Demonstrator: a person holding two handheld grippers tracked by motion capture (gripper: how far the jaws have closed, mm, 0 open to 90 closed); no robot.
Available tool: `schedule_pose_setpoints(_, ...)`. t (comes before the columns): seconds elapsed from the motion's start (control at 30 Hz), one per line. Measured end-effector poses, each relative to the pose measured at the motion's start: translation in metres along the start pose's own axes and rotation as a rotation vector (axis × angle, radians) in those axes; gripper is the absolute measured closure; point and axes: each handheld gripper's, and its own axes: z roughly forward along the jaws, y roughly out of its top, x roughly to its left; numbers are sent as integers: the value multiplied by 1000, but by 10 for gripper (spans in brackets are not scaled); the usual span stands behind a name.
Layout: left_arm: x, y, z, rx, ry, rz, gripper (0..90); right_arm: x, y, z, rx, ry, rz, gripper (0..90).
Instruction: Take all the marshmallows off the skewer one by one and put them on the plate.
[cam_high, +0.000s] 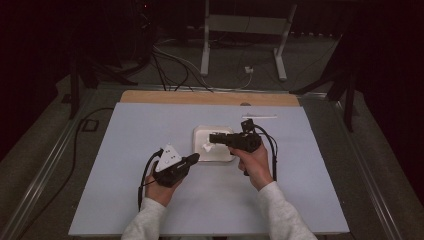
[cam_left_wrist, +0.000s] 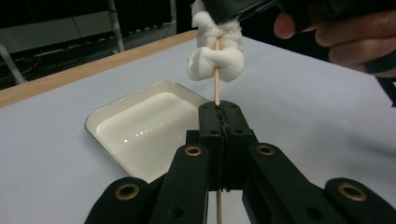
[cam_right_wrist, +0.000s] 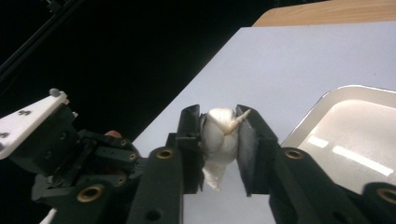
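A thin wooden skewer (cam_left_wrist: 216, 95) stands upright with my left gripper (cam_left_wrist: 219, 112) shut on its lower part. White marshmallows (cam_left_wrist: 217, 53) are threaded on its top, over the edge of a white enamel tray (cam_left_wrist: 144, 126). My right gripper (cam_right_wrist: 218, 119) is shut on the topmost marshmallow (cam_right_wrist: 218, 140), and the skewer tip (cam_right_wrist: 237, 122) pokes out beside one pad. In the high view the left gripper (cam_high: 194, 159) is at the tray's (cam_high: 220, 152) near left corner. There the right gripper (cam_high: 212, 138) reaches in from the right over the marshmallow (cam_high: 206, 147).
The tray sits in the middle of a pale blue-grey mat (cam_high: 150, 200) on a wooden table (cam_high: 210, 97). A thin white strip (cam_high: 259, 117) lies near the mat's far edge. Cables (cam_high: 175, 65) and a white stand (cam_high: 245, 30) are on the floor beyond.
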Motion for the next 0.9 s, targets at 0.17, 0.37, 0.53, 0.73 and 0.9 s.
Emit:
schedule_pose_setpoints(0.17,1,-1,0,-1,-11,7,900,0,1,-4,-9,-9,4,782)
schedule_pose_setpoints(0.37,1,-1,0,6,-14,17,900,-1,2,-7,-23,-39,-3,797)
schedule_pose_setpoints(0.53,-1,1,-1,11,-8,28,900,-1,3,-10,-47,-65,-7,798)
schedule_pose_setpoints(0.73,-2,4,-2,15,-12,36,900,-4,6,-18,-101,-70,1,802)
schedule_pose_setpoints(0.9,4,0,-3,47,19,32,900,-12,12,-37,-212,-103,31,811)
